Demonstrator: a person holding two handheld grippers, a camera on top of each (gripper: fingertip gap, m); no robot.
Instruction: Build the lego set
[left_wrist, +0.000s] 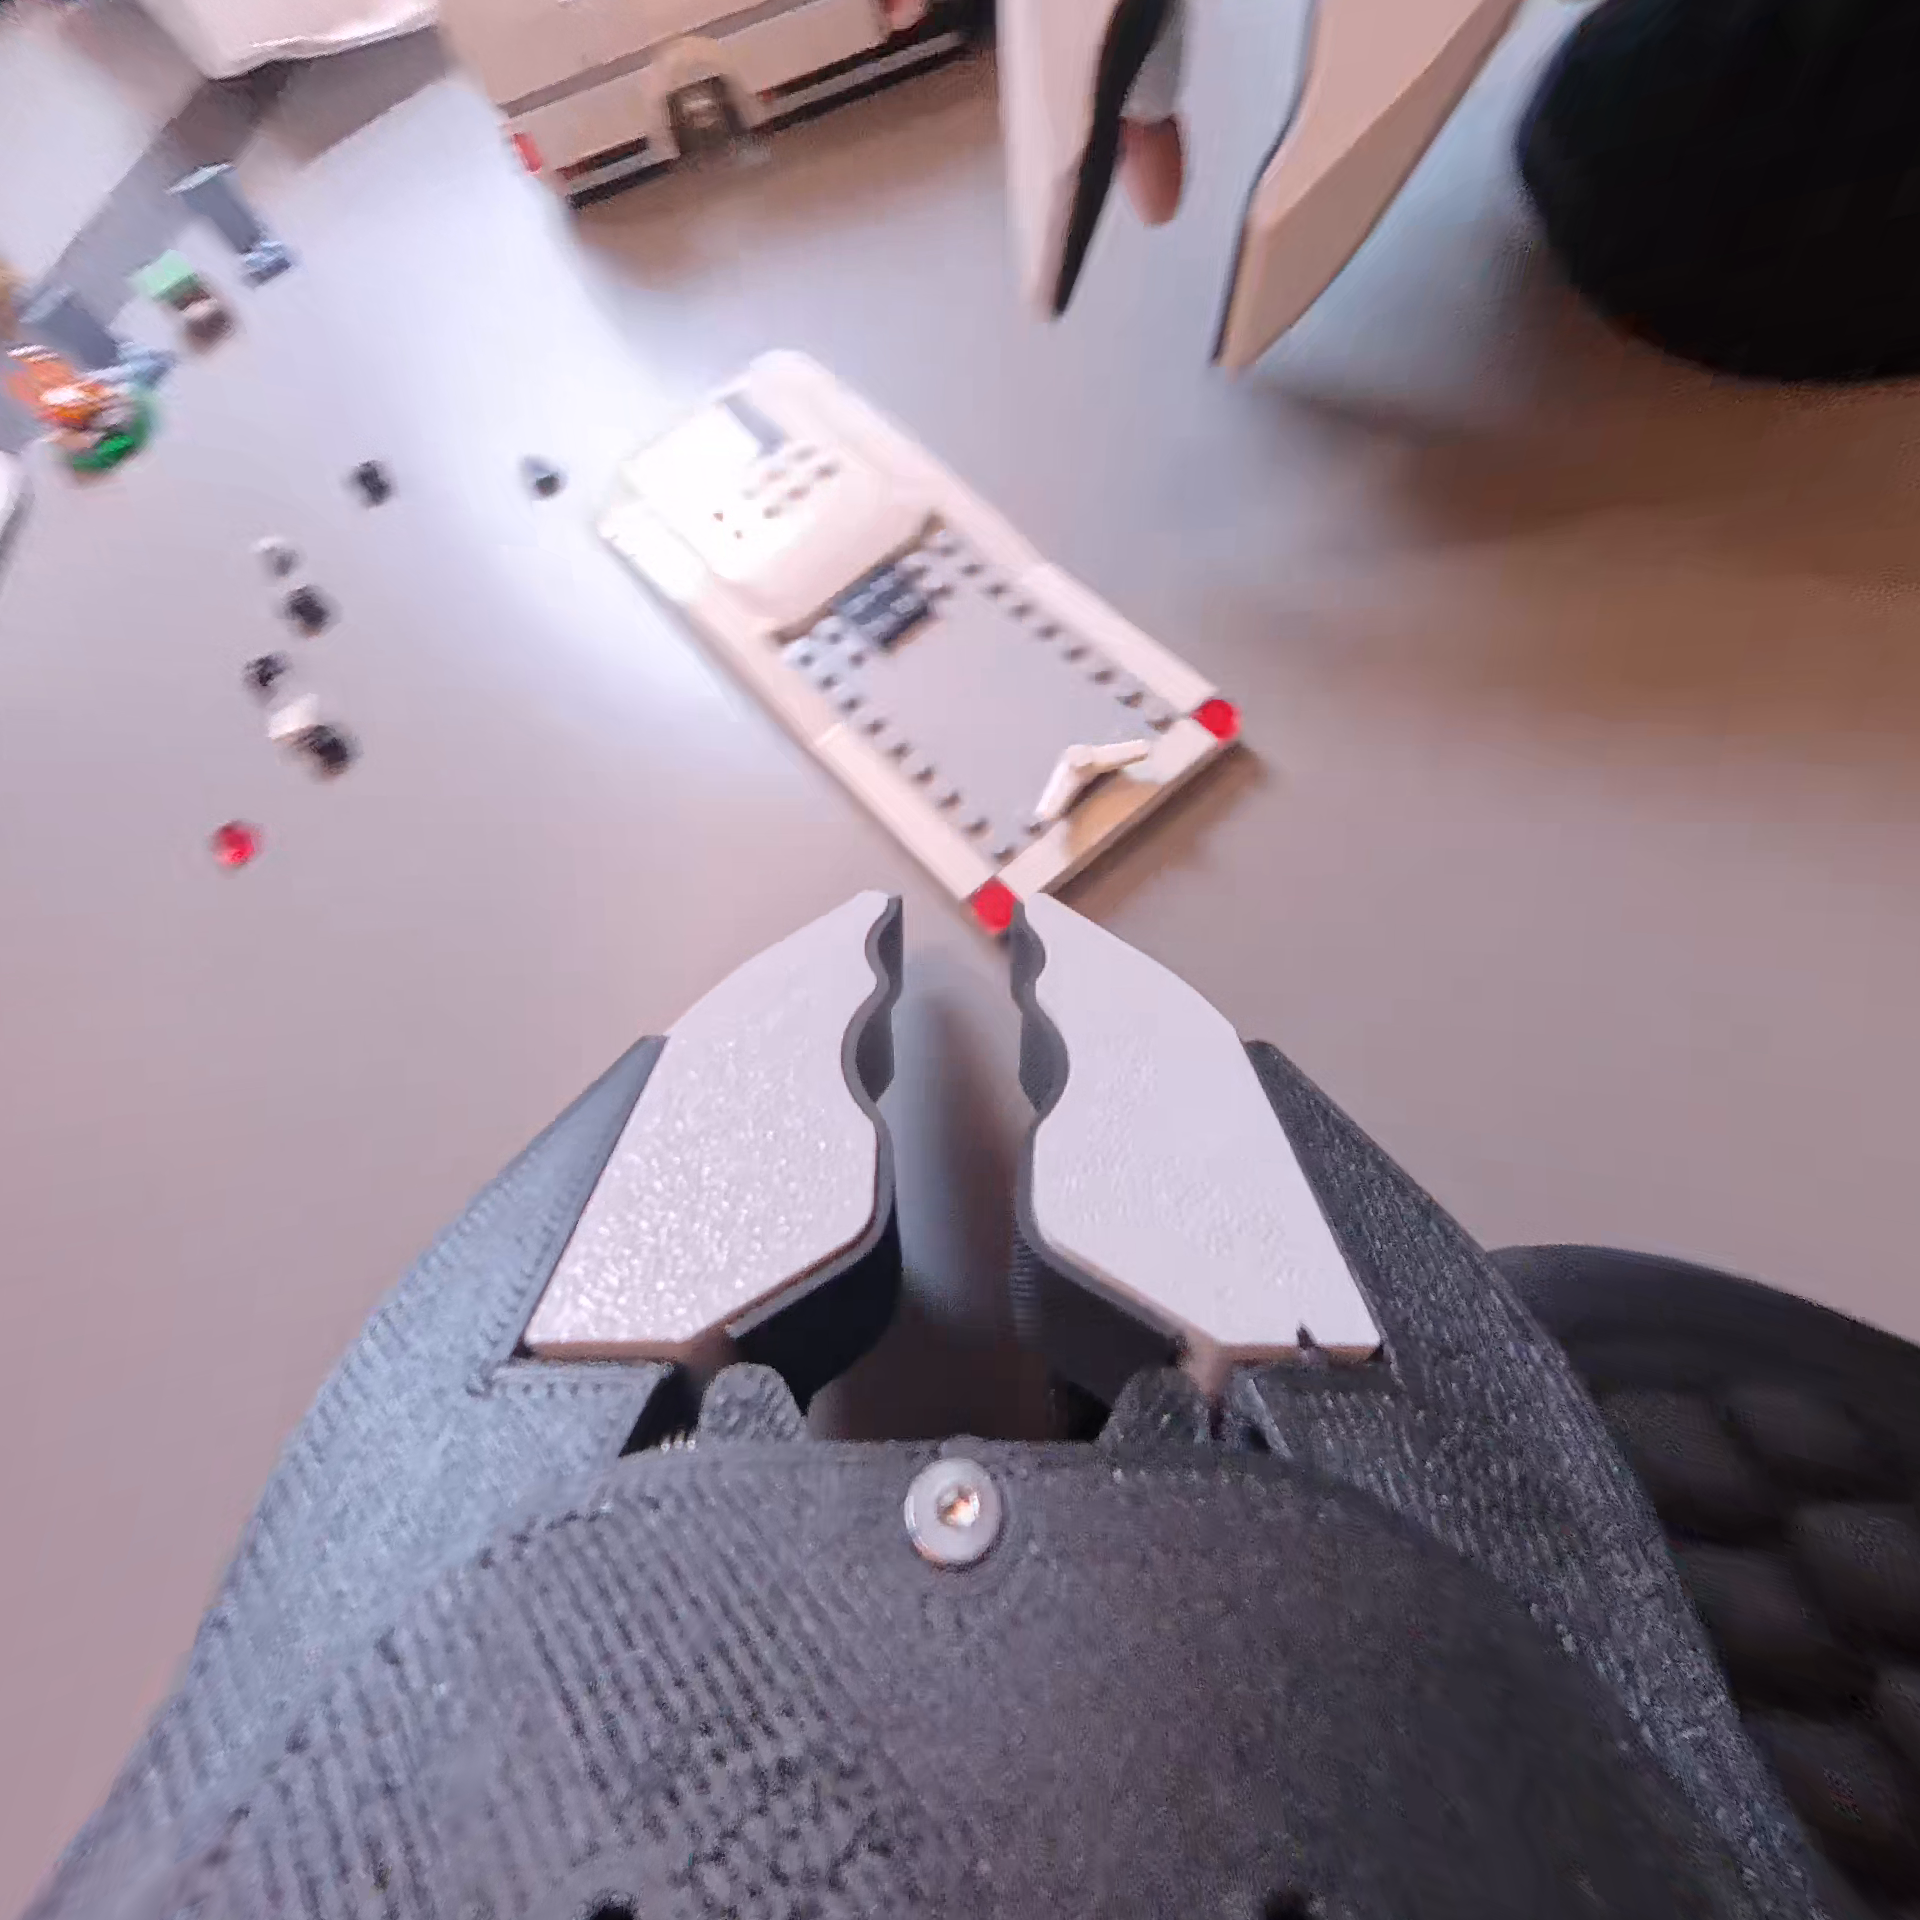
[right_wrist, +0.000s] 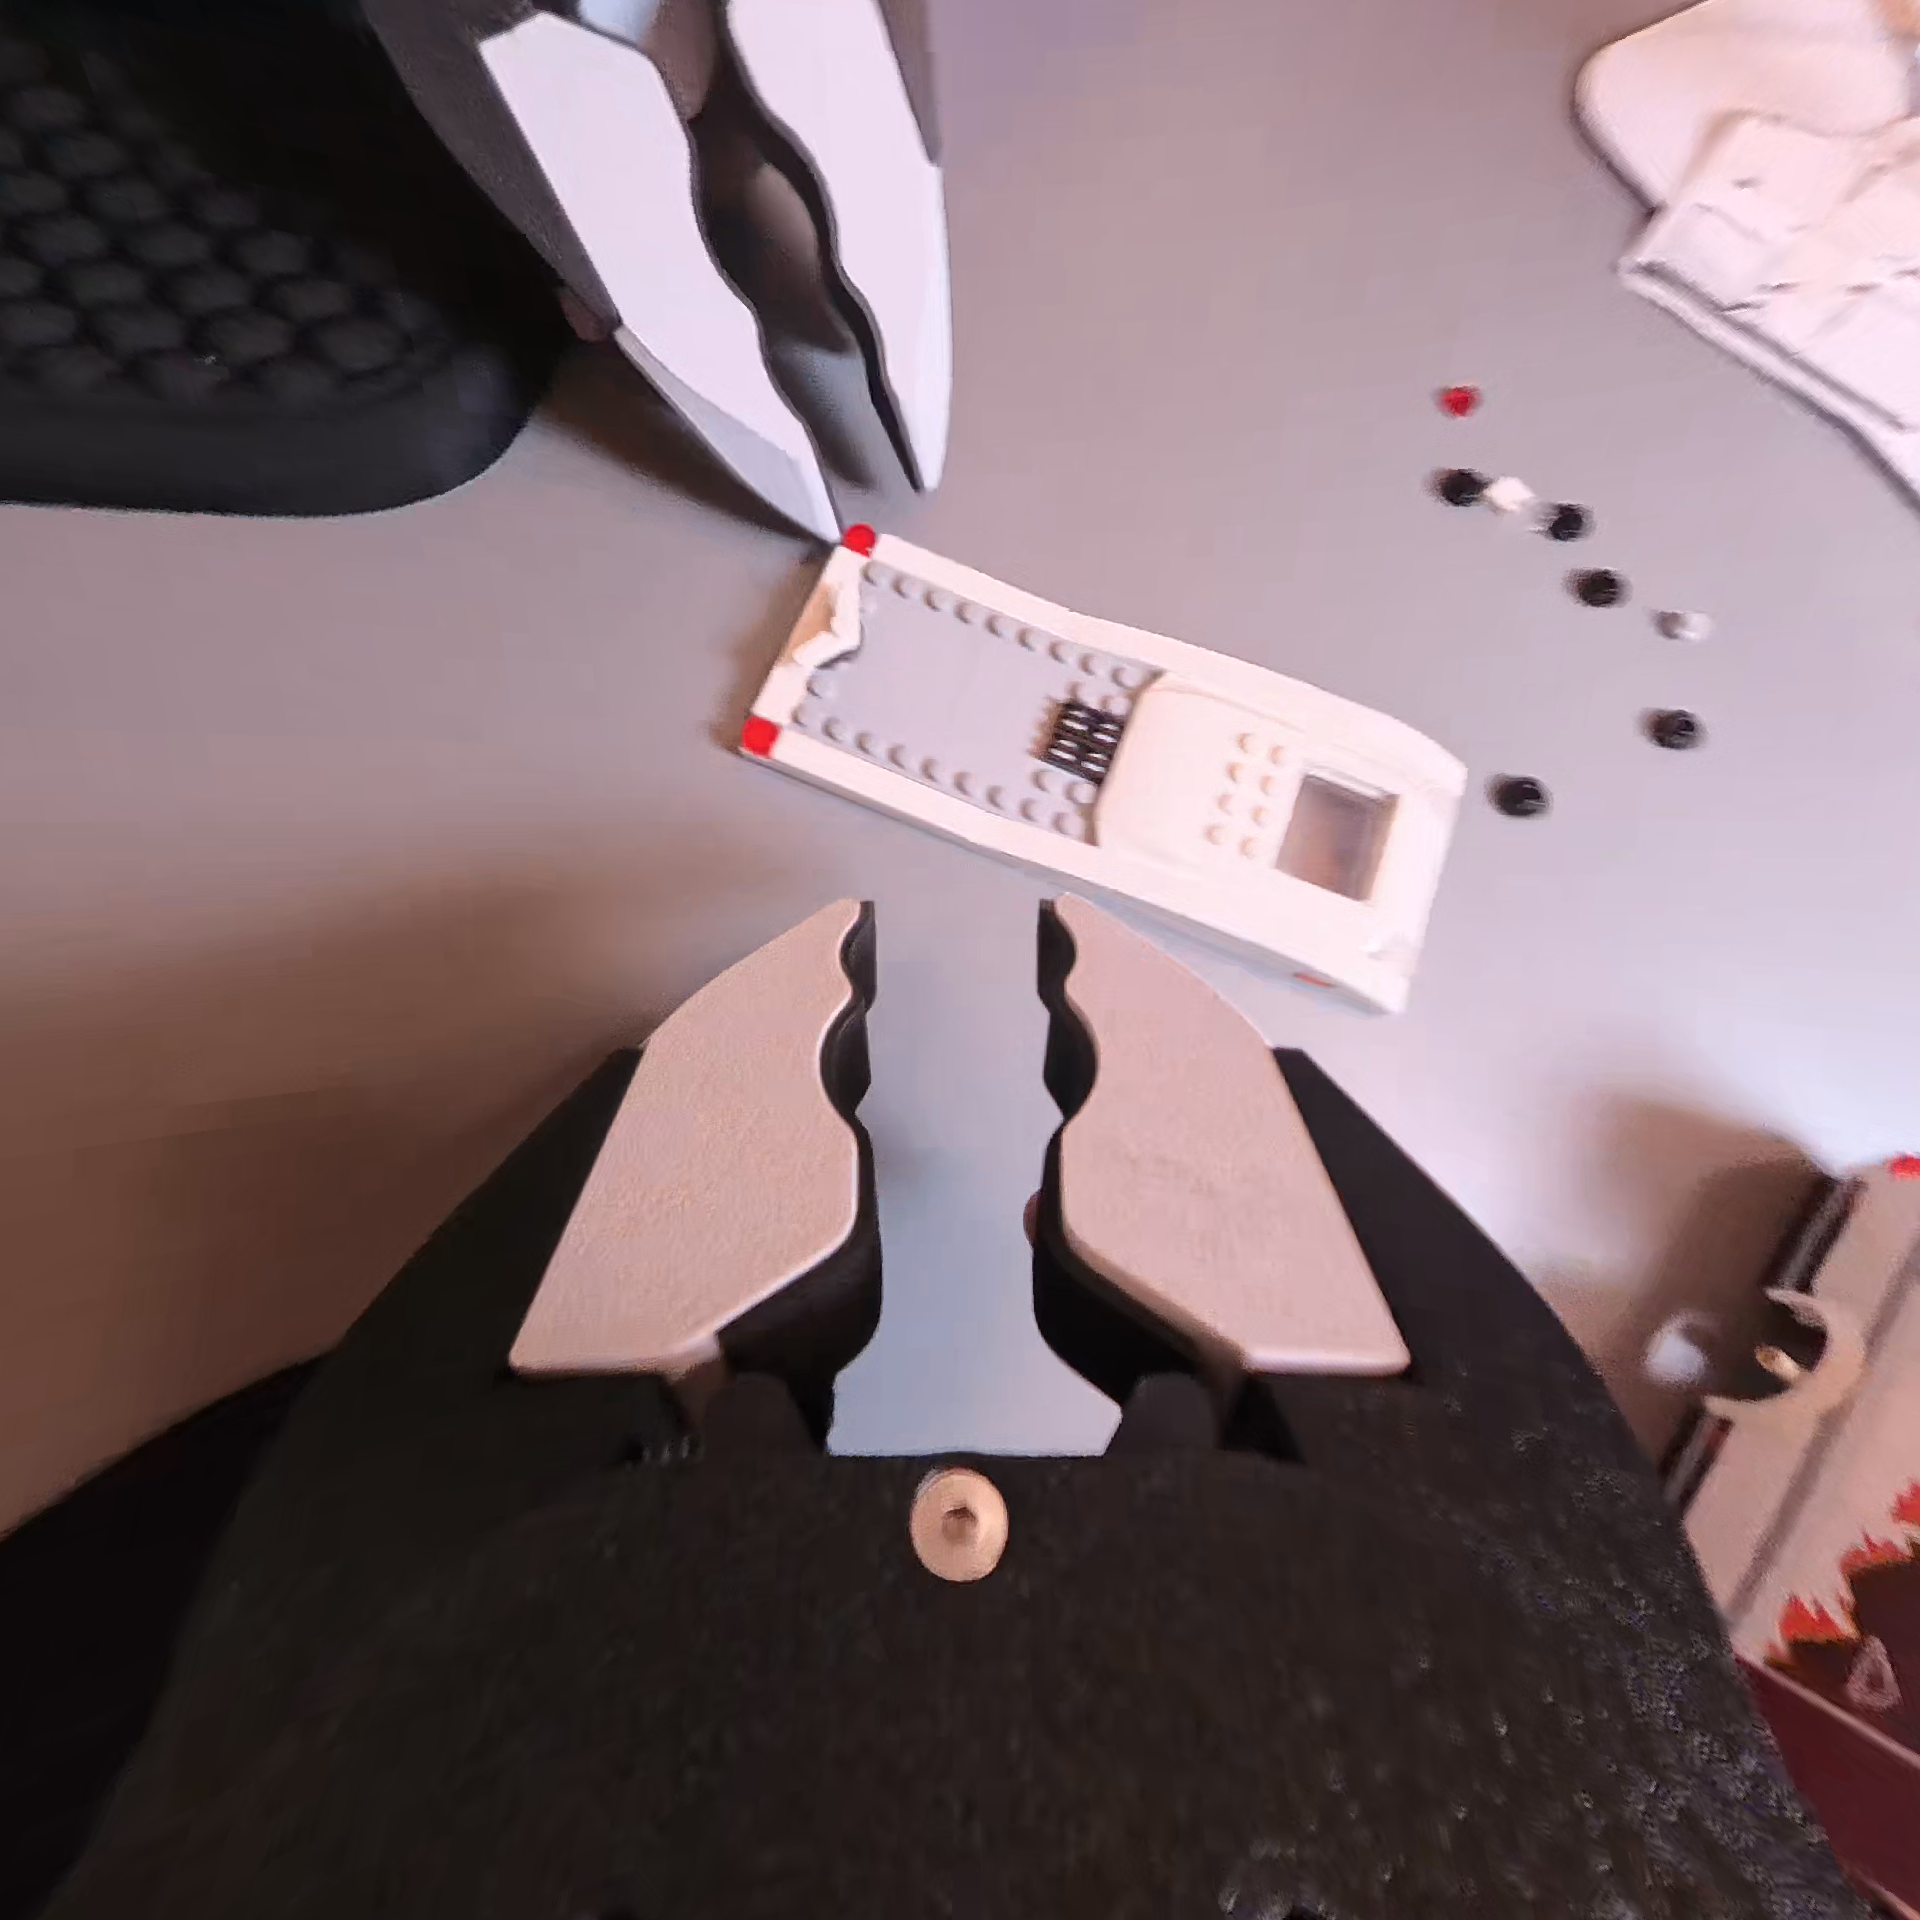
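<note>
I have the left gripper (left_wrist: 956, 920) low over the grey-brown tabletop (left_wrist: 1455, 935), its two grey fingers apart with nothing between them. Its fingertips sit just beside one end corner of the white toy-brick vehicle base with a grey studded deck (left_wrist: 966, 665), right at the small red corner stud (left_wrist: 992, 904); whether the right fingertip touches that stud I cannot tell. A second red corner stud (left_wrist: 1214, 717) marks the other corner of the same end, and a small white bent piece (left_wrist: 1091, 774) lies on the deck near that end. A small black grille brick (left_wrist: 883, 608) sits mid-deck, just before the raised white hood section (left_wrist: 769, 509).

My right gripper (right_wrist: 956, 925) also stands open, bare tabletop showing through the gap. It hovers near the long side of the vehicle base (right_wrist: 1091, 748), and its right fingertip overlaps the base's white side edge in this view; I cannot tell whether it touches. From here I see the left gripper's pale fingers (right_wrist: 883, 457) pointing down at the far end corner of the base.

Beyond the base, a loose scatter of small black round pieces (right_wrist: 1600, 587) lies on the table, with one small red round piece (right_wrist: 1460, 400) and a couple of tiny pale pieces (right_wrist: 1683, 623) among them. Crumpled white paper sheets (right_wrist: 1787, 208) lie past those. A black honeycomb-patterned pad (right_wrist: 187, 281) sits at the table edge, and a printed cardboard box (right_wrist: 1829, 1507) stands near my right gripper.
</note>
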